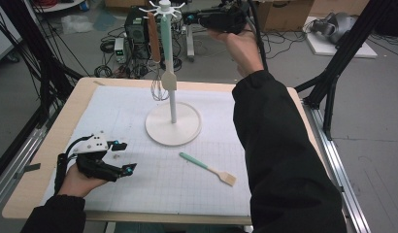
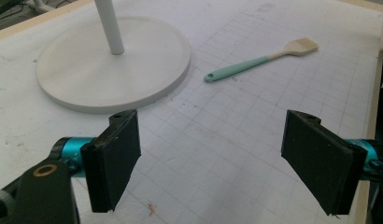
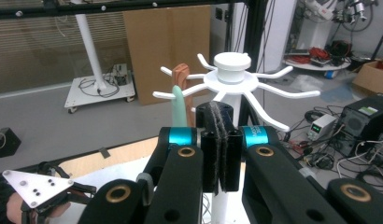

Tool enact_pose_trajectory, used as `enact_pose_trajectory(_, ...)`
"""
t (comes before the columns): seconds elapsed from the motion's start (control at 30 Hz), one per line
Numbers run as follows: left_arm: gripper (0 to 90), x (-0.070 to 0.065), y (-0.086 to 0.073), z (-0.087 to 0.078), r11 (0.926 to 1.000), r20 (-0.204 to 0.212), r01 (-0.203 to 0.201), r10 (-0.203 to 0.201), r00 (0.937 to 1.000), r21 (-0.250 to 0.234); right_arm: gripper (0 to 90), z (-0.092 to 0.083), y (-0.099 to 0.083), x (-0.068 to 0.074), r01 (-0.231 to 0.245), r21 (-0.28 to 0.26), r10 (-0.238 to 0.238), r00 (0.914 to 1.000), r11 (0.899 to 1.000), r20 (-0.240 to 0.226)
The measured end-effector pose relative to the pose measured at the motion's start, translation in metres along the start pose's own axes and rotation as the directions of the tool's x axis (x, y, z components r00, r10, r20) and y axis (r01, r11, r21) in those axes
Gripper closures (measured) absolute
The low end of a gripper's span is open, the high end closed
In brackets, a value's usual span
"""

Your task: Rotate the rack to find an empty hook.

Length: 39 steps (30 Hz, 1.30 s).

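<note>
Right hand-held gripper (image 3: 221, 149): jaws closed, empty, beside the rack (image 3: 231, 77) top.
Left hand-held gripper (image 2: 213, 158): wide open, empty, resting on the worktop (image 1: 51, 145).
Spatula (image 1: 207, 168): lying on the worktop.
Risk: the raised hand-held gripper could knock hanging utensils (image 1: 154, 36) off the hooks.

A light wooden table (image 1: 51, 160) carries a white gridded mat (image 1: 187, 179). On the mat stand the round white base of a hook stand (image 1: 173, 127) and, nearby, 1 teal-handled wooden spatula (image 1: 207, 168) lying flat.
</note>
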State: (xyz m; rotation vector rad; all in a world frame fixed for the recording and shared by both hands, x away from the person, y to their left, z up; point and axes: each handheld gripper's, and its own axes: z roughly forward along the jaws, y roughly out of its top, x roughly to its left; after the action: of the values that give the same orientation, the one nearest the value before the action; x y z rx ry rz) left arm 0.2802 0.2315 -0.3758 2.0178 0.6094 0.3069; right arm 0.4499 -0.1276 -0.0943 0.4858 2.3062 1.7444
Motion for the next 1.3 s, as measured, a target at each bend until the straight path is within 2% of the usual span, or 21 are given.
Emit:
enact_pose_trajectory(0.33,20.0,-0.001,0.000,0.001,1.0000,0.003,-0.004,0.004,1.0000,0.002,89.4,0.004,0.002,0.005,0.005,0.007,-0.005,0.9998,1.000,-0.020)
enact_pose_trajectory(0.53,20.0,-0.001,0.000,0.001,1.0000,0.003,-0.003,0.003,1.0000,0.003,89.4,0.009,0.002,0.007,0.013,0.014,-0.012,0.9987,1.000,-0.050)
enact_pose_trajectory(1.0,20.1,-0.002,0.000,0.001,1.0000,0.006,-0.003,0.003,1.0000,0.004,89.4,0.021,0.006,0.014,0.023,0.022,-0.022,0.9971,0.999,-0.073)
enact_pose_trajectory(1.3,20.1,-0.003,0.001,0.002,1.0000,0.008,-0.005,0.005,1.0000,0.004,89.3,0.021,0.005,0.017,0.028,0.022,-0.026,0.9961,0.999,-0.085)
